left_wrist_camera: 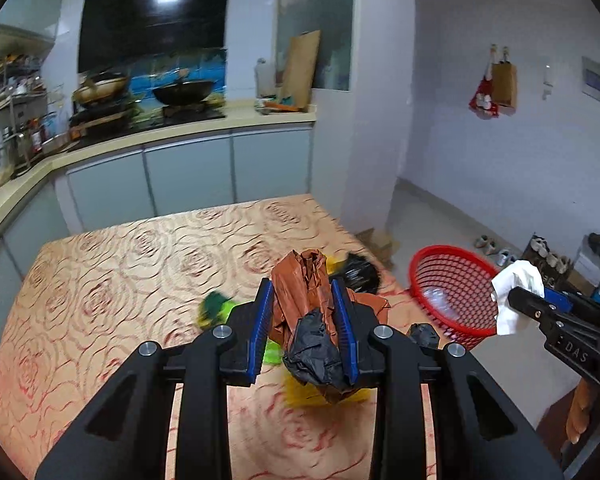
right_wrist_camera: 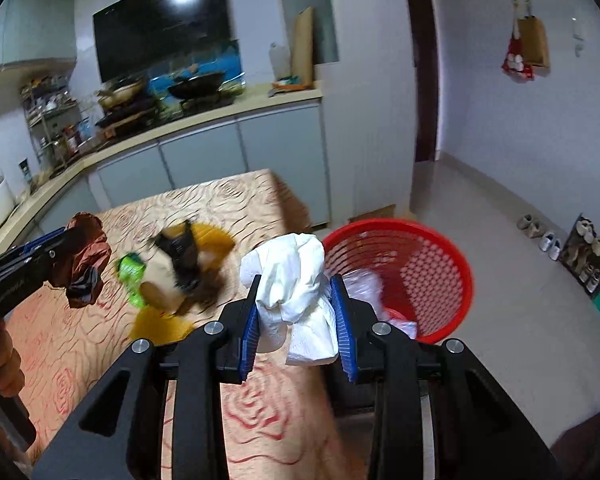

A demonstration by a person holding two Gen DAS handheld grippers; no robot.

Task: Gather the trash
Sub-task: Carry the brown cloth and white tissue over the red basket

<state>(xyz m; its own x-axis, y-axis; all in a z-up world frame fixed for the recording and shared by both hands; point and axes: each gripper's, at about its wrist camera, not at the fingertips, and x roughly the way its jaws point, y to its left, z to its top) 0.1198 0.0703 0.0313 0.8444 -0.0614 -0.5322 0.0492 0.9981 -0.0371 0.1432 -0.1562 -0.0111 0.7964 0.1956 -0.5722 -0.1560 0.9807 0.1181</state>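
My left gripper is shut on a crumpled brown wrapper with a black scrap, held above the table; it also shows in the right wrist view. My right gripper is shut on a crumpled white tissue, held near the table's right edge beside the red mesh basket. The basket stands on the floor and holds some white and clear trash. The tissue also shows in the left wrist view. More wrappers lie on the table: green, black and tan, yellow.
The table has a rose-patterned beige cloth. A kitchen counter with woks and a stove runs behind it. Cardboard lies on the floor past the table. Shoes line the right wall.
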